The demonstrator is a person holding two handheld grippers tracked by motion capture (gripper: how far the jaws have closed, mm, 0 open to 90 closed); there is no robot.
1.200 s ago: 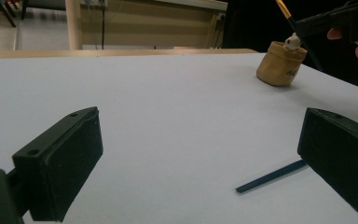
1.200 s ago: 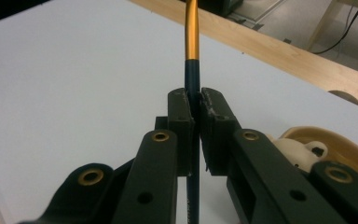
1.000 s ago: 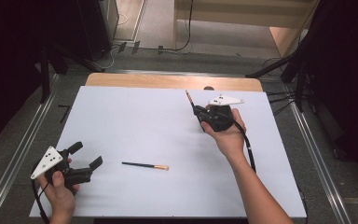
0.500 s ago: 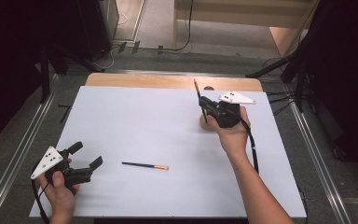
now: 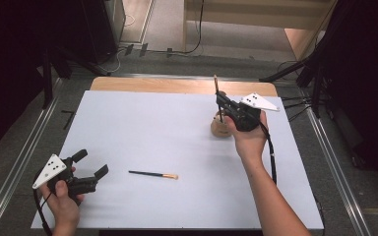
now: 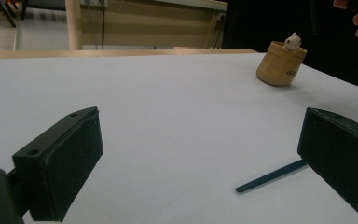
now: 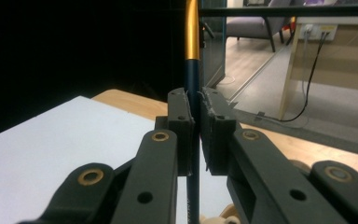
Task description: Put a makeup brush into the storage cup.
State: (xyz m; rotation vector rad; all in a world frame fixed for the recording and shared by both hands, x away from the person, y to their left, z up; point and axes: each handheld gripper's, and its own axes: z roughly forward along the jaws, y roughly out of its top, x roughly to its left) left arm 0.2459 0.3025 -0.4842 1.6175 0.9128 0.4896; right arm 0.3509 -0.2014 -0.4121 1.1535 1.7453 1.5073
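Observation:
My right gripper [image 5: 220, 101] is shut on a thin dark brush [image 5: 218, 98] with a gold ferrule, held upright over a small tan cup [image 5: 220, 127] at the table's far right. Between the closed jaws in the right gripper view runs the brush [image 7: 193, 74], straight up, its gold ferrule at the top. A second brush [image 5: 152, 174] lies flat on the white table [image 5: 142, 128], near the front middle. My left gripper [image 5: 92, 165] rests open at the front left, jaws wide apart, pointing toward that brush [image 6: 270, 176]. The cup [image 6: 279, 70] carries a small white figure on its rim.
The table's wooden far edge [image 5: 177, 84] borders grey floor with cables. Metal rails [image 5: 19, 162] run along both sides. Dark stands and equipment [image 5: 320, 64] crowd the right side beyond the table.
My right gripper has moved right and toward the back with the brush, turning it upright over the tan cup. The left gripper and the lying brush have stayed still.

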